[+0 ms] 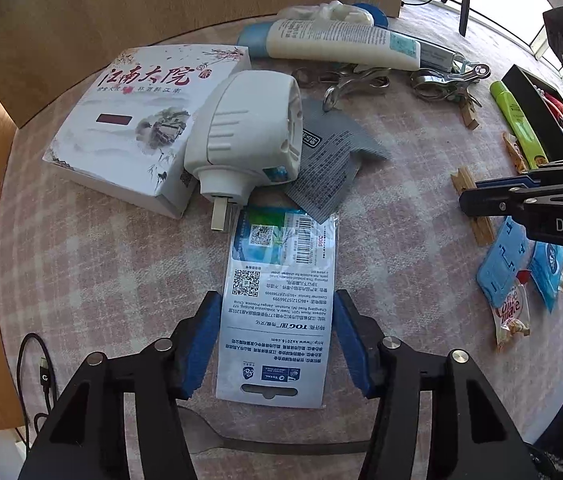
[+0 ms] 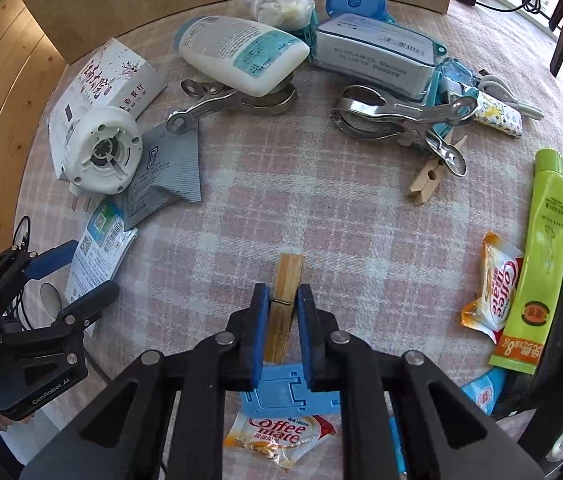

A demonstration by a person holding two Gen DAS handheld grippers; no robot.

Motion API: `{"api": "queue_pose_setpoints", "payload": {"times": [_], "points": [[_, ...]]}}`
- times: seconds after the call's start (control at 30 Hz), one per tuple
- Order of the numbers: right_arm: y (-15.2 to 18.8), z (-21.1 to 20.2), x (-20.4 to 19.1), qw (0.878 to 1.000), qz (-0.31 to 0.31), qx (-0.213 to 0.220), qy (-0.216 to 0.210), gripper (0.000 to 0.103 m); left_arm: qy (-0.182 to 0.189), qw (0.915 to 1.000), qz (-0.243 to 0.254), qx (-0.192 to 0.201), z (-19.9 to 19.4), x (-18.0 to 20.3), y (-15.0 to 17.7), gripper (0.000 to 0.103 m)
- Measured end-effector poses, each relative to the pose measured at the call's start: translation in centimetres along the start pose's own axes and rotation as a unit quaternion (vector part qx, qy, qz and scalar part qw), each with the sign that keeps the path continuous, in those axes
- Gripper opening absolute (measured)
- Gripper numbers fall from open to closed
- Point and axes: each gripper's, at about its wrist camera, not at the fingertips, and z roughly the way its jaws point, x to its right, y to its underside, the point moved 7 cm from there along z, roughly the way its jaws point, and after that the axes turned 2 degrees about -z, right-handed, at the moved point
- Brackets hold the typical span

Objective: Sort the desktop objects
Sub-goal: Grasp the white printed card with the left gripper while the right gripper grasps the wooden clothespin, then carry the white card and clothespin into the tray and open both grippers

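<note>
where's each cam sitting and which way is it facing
Left wrist: on the left gripper, looking steeply down at a printed packet between its blue pads; right gripper shows at right.
Right wrist: on the right gripper, looking down at a wooden peg between its pads; left gripper at left.
Shared: packet, white plug, checked cloth.

Home (plaid tablecloth [image 2: 321,208], toiletries)
</note>
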Motion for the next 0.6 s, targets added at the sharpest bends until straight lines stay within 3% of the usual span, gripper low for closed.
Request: {"api": "queue_pose_setpoints", "payload": {"times": [0.33, 0.6], "points": [[2.2, -4.3, 3.1, 0.999, 0.008, 0.046, -0.020, 0.013, -0.017, 0.9988, -0.017, 0.044, -4.1, 2.6, 1.3, 0.053], [3.6, -9.1, 7.5, 0.997, 0.017, 0.072, -0.035, 0.013, -0.008, 0.9972, -0.026, 0.070, -6.7, 5.2, -1.8, 0.053]]}}
